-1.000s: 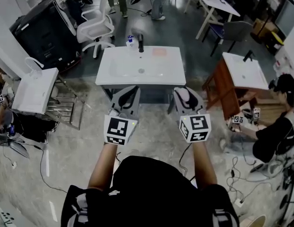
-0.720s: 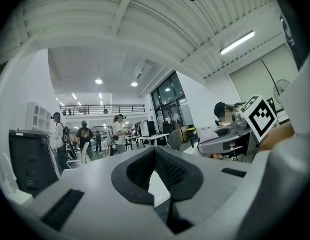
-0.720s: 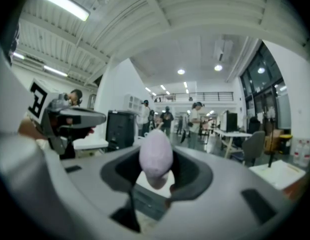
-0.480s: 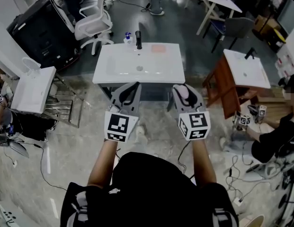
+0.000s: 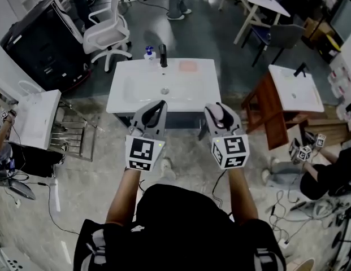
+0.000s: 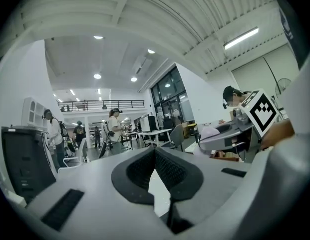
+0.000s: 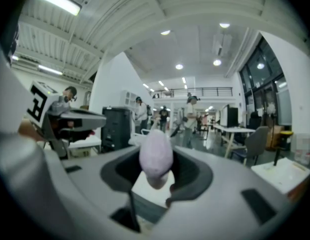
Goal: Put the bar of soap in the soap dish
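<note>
Head view: right tool (image 5: 219,107) is clamped on the bar of soap (image 7: 155,156), a pale lilac piece pinched between both jaws. Left tool (image 5: 160,105) has its jaws closed tip to tip with nothing in them.

Soap isn't over the table (image 5: 203,89) yet. Both tools hover at its near edge, side by side and pointing roughly level toward the far side.

Target looks like the flat pink soap dish (image 5: 188,65) on the far strip of the table, just right of the faucet (image 5: 162,55). I can't confirm the shape from here, it's too small.

Key geometry:
- Dish lies far of the right tool and a little to its left, across the basin.
- It sits about midway between the lines of the two tools, so neither hand is clearly closer. The right one has the load.
- The soap's long axis seems to run along the jaws, near to far.

My read is that the next move is a reach over the basin, drifting left, then down onto the dish. Left tool isn't needed.
</note>
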### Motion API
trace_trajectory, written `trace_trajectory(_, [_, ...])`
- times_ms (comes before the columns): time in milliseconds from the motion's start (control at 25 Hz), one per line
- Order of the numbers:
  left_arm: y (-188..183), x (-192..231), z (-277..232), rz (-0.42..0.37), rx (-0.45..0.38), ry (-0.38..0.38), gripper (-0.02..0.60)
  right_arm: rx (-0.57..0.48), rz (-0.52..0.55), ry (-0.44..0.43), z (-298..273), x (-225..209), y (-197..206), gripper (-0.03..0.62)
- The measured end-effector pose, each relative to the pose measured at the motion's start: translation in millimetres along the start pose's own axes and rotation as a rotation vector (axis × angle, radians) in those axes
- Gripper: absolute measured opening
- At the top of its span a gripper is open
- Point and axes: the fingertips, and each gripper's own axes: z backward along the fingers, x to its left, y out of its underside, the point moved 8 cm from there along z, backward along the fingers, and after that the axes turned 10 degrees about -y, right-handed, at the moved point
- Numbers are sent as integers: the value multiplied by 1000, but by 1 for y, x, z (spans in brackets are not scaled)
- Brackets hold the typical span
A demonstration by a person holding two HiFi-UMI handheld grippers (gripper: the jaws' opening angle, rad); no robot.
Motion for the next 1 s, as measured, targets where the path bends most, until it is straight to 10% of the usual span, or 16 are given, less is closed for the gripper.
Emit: trace_trajectory(1000, [47,138,-175,40,46,71,21,73,-2,18,-211,-58,-25,175])
